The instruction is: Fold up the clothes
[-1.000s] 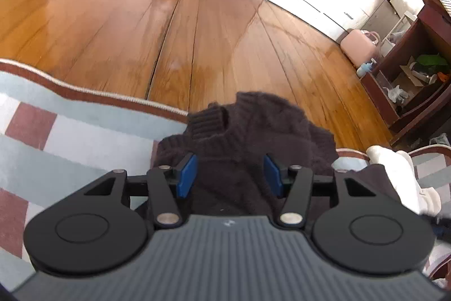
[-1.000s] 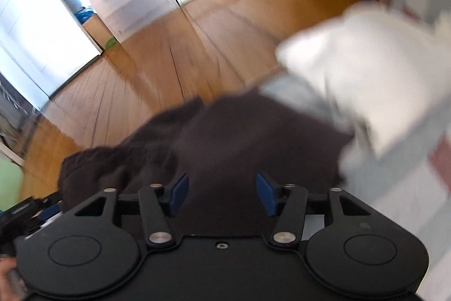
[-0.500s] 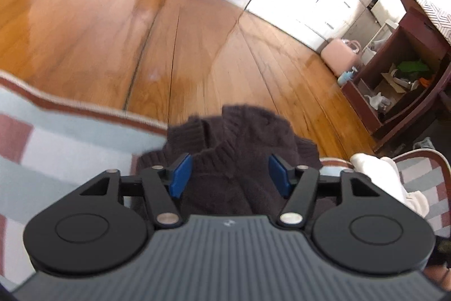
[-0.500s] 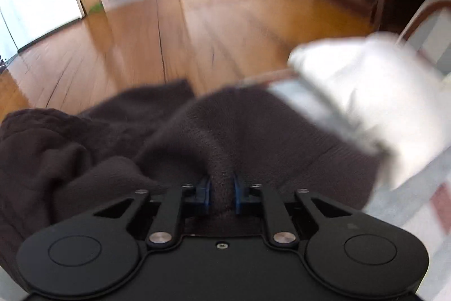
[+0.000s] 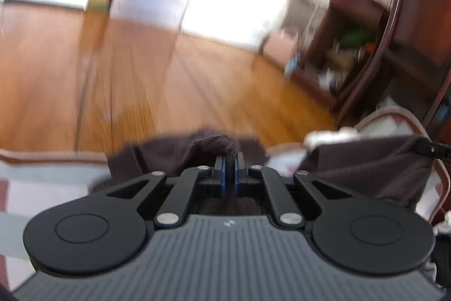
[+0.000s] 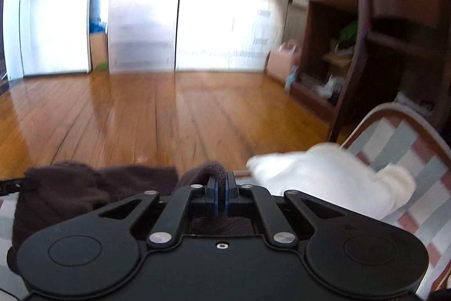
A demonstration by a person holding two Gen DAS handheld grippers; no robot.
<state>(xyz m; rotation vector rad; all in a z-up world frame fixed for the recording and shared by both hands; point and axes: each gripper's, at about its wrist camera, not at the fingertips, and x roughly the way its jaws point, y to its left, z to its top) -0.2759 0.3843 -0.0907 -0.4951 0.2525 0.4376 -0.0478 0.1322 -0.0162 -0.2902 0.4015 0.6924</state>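
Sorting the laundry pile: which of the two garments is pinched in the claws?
The dark brown knit sweater: both the right claw and left claw are shut on its folds. The white garment lies untouched on the striped cloth.

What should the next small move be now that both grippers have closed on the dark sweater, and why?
Probably lift both grippers together and spread them apart to pull the dark brown knit sweater taut. The left gripper and right gripper are each shut on a pinched fold, while the fabric between them hangs bunched over the striped blanket, beside the white garment.
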